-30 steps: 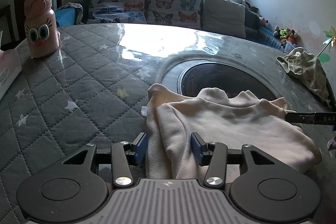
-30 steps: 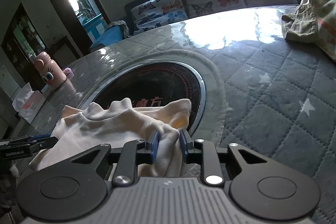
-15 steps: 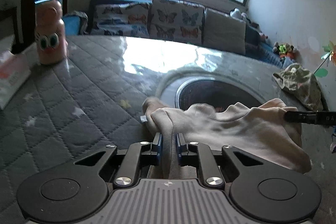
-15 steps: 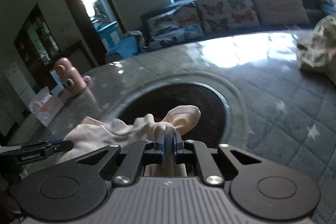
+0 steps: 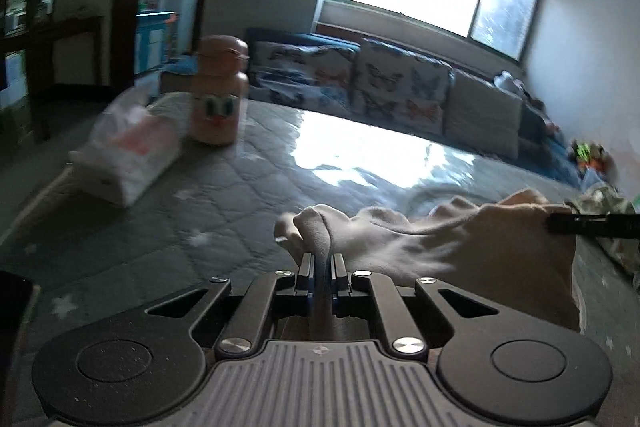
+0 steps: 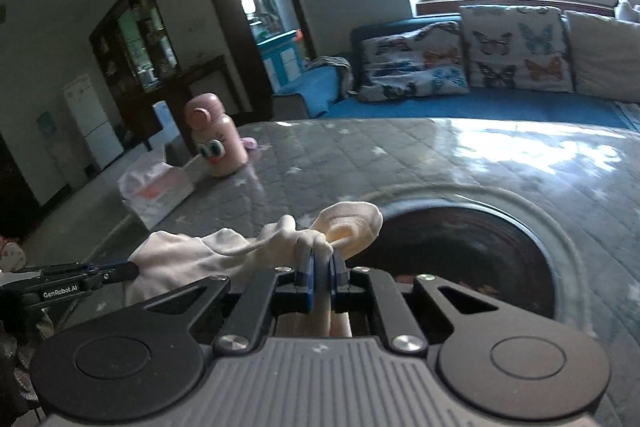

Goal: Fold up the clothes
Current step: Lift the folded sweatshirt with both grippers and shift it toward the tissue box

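Currently, I read the scene from left to right. At the far left of the table (image 5: 240, 195), which carries a grey quilted cover, lies a tissue pack (image 5: 128, 155), with a pink bottle (image 5: 218, 95) standing just behind it.

Left tool (image 5: 320, 263): the jaws are drawn narrow and pinch a fold of the cream garment (image 5: 460, 247). Cloth passes between the fingers and runs back toward the tool body.

The garment spans between both tools and hangs raised above the table. Its lower edge drops out of sight, so I cannot tell whether it touches the cover.

Right tool (image 6: 321, 267): the jaws are likewise nearly together, clamping a bunched edge of the same garment (image 6: 288, 239). A rolled cuff protrudes just past the fingertips. Beyond it, a dark round inset (image 6: 480, 251) sits in the table. A patterned cloth (image 5: 608, 203) lies at the far right edge.
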`<state>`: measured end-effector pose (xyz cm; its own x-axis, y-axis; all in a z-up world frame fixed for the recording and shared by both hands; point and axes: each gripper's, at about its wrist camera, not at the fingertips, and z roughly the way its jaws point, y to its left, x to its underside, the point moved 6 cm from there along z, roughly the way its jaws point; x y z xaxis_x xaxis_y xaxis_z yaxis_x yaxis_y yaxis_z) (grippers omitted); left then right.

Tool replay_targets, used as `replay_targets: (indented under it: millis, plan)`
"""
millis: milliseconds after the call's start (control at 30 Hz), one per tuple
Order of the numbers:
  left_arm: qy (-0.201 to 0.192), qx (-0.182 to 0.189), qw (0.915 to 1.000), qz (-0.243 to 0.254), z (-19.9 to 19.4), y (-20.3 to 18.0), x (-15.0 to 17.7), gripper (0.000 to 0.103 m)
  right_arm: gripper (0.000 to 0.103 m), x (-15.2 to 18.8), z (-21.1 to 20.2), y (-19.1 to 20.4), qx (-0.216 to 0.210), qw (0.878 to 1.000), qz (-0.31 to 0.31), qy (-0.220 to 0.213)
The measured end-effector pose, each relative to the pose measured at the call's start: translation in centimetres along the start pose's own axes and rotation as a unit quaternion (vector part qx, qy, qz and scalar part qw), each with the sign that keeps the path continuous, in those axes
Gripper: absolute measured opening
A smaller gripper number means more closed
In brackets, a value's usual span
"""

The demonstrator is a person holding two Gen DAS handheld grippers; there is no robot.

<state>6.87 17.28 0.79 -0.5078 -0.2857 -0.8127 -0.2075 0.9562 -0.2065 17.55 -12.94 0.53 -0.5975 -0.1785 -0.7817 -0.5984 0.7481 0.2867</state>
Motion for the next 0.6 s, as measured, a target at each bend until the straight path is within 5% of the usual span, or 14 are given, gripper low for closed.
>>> replay_targets:
  millis: [300, 600]
  plan:
    - [-0.022, -0.051, 0.9983, -0.016, -0.4, 4.7, -2.2, 0.008, 0.006, -2.9, 5.7, 5.1, -0.046, 0.998, -0.032, 0.007]
    - [-0.004, -0.097, 0.9949, -0.026, 1.9, 8.4, -2.3, 0.008, 0.006, -4.6, 11.5, 6.4, -0.055, 0.998, -0.034, 0.022]
